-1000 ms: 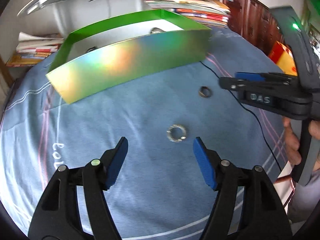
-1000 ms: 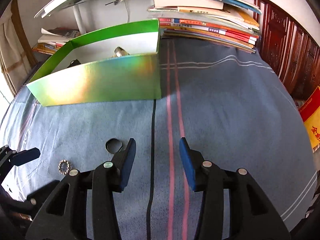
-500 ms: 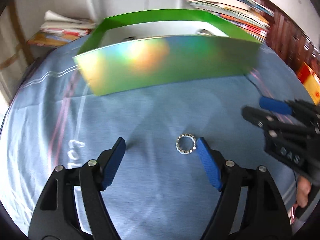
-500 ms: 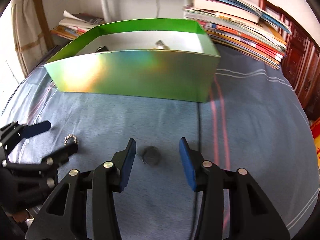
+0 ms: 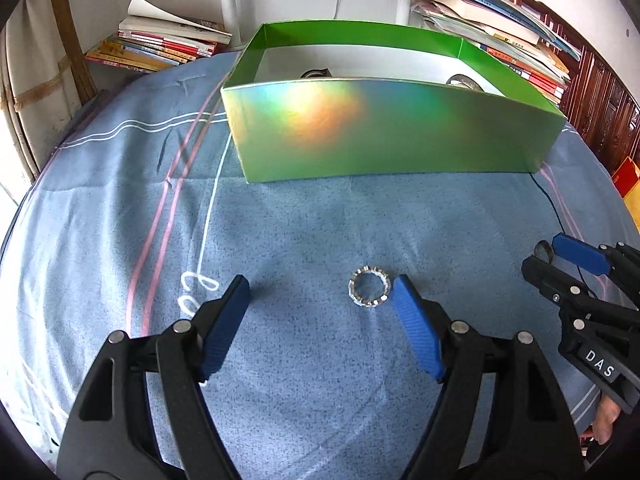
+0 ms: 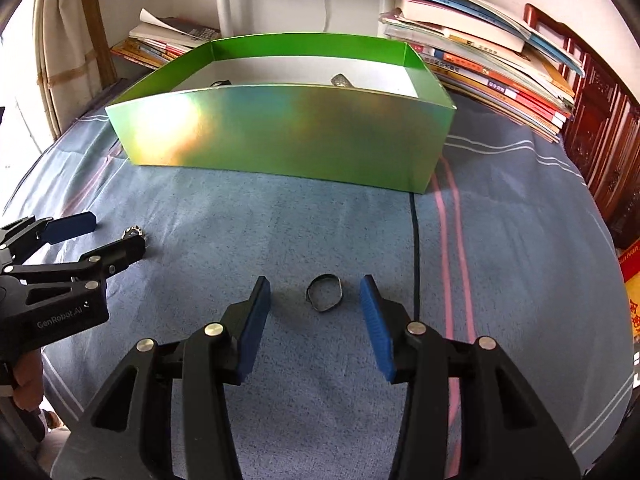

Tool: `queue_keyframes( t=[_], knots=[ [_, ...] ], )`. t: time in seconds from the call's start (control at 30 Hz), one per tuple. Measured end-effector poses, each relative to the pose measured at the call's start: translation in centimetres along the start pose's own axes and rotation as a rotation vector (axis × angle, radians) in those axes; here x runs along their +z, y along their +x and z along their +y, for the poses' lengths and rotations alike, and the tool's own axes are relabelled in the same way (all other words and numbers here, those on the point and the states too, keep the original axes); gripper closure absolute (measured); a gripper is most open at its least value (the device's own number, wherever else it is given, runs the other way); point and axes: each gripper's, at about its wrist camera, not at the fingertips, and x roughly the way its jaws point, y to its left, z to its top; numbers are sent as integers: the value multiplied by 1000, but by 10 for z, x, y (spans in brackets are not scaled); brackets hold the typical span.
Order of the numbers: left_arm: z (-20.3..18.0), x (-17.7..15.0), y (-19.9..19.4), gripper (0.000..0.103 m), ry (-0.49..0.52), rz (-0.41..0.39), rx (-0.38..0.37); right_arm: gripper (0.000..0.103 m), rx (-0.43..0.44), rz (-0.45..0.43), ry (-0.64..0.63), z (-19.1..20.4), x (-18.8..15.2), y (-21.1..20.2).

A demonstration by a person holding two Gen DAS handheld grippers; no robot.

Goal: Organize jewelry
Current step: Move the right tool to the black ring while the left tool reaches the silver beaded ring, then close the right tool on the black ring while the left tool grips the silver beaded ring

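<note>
The left gripper (image 5: 320, 294) stood released beside the toothed silver ring (image 5: 369, 287) (unheld). The right gripper (image 6: 315, 294), also released, straddled the dark metal ring (image 6: 325, 292); closing seemed next.

Each hand-held gripper (image 5: 322, 294) has black triangular arms, ribbed blue pads (image 6: 374, 322), silver screws and white lettering.

Both wrist views, close above the blue cloth (image 5: 280, 240), angled down toward the green box (image 6: 280, 140), shared by both.
</note>
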Motion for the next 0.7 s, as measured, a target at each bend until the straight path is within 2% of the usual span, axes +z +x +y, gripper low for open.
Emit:
queue_keyframes(
  t=[0.23, 0.37, 0.4, 0.7],
  knots=[
    [-10, -3, -3, 42, 20, -15, 4, 58, -4, -16, 16, 1, 0, 0],
    [-13, -5, -5, 47, 36, -25, 7, 80, 7, -20, 14, 4, 0, -1],
    [-13, -5, -6, 47, 38, -27, 7, 81, 10, -19, 13, 5, 0, -2],
    [-12, -6, -5, 43, 32, -28, 8, 79, 67, -4, -9, 15, -8, -9]
  ],
)
